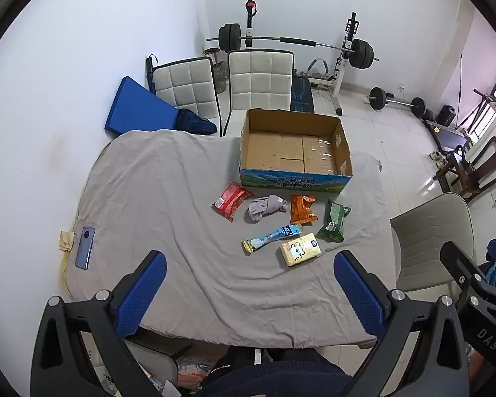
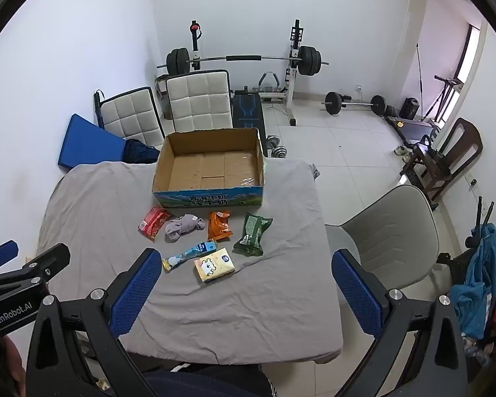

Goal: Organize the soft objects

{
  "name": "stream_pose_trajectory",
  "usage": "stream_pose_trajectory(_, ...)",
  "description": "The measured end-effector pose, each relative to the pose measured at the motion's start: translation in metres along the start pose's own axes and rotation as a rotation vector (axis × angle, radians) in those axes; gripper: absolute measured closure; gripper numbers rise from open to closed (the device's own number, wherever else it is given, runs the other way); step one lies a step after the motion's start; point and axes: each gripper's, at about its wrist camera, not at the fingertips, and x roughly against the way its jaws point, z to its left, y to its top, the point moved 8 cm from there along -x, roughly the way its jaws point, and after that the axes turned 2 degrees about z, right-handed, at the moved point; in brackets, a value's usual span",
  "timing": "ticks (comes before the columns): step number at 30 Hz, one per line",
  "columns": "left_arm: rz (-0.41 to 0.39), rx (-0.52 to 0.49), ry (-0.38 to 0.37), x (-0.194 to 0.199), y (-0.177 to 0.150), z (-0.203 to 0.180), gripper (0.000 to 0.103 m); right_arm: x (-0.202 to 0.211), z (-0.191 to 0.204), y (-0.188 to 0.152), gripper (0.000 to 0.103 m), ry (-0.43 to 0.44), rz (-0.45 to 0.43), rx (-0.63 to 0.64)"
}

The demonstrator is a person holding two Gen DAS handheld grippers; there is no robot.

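Left wrist view: left gripper [image 1: 249, 283] hangs above the cloth-covered bench [image 1: 148, 182], fingers [image 1: 142, 292] released wide, nothing between them. At 12 o'clock stands an open cardboard box [image 1: 294, 147], empty, Chinese characters printed on its blue front. Before it lie a red packet [image 1: 231, 200], crumpled cloth [image 1: 266, 206], orange packet [image 1: 302, 210], green packet [image 1: 334, 220], blue tube packet [image 1: 271, 237] and yellow tissue pack [image 1: 300, 248]. A phone [image 1: 85, 247] lies at 9 o'clock. "DAS" reads on the neighbouring tool at 3 o'clock.

Right wrist view: right gripper [image 2: 246, 284] likewise released, empty. "GenRobot.AI" reads at 9 o'clock. The items lie at 12 o'clock, outside the box.
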Motion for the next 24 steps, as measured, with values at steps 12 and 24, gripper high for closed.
stream_pose_trajectory(12,-0.007,-0.002,0.012,-0.002,0.0,0.004,0.0,0.003,-0.003,0.0,0.0,-0.014,-0.021,0.007)
stream_pose_trajectory(24,-0.01,-0.025,0.009,-0.007,0.006,0.003,0.0,-0.001,-0.004,0.009,0.0,-0.026,-0.023,-0.011)
